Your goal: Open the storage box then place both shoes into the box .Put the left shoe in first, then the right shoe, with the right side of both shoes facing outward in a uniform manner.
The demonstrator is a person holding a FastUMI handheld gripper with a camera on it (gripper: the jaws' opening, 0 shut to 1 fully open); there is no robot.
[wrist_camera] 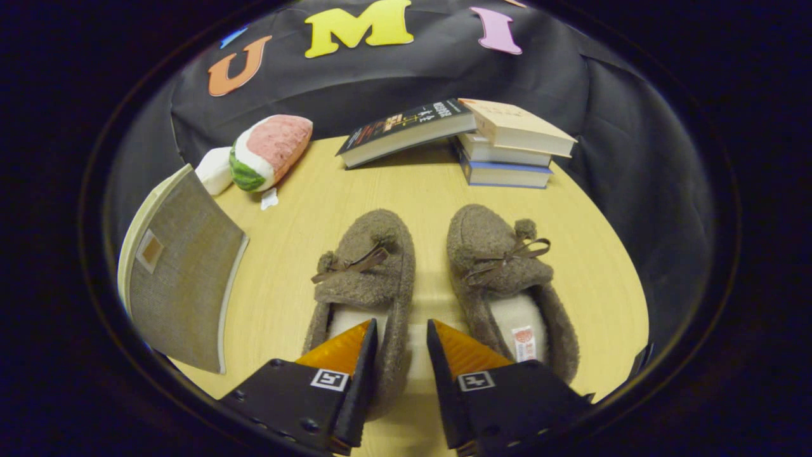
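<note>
Two brown fleecy slippers with small bows lie side by side on the wooden table, toes pointing away from me. My gripper (401, 327) hovers over the heel end of the left shoe (368, 266). One finger (346, 349) is over that shoe's opening. The other finger (466, 352) is over the gap toward the right shoe (495, 260), so the left shoe's inner wall lies between them. The fingers stand apart and do not both press on it. The grey woven storage box (184, 279) with a cream rim stands to the left of the shoes; its inside is hidden.
Beyond the shoes a stack of books (507, 146) has another book (406, 130) leaning on it. A watermelon-slice plush (269, 152) and a white soft item (216, 170) lie behind the box. Bare table (590, 266) runs along the right of the right shoe.
</note>
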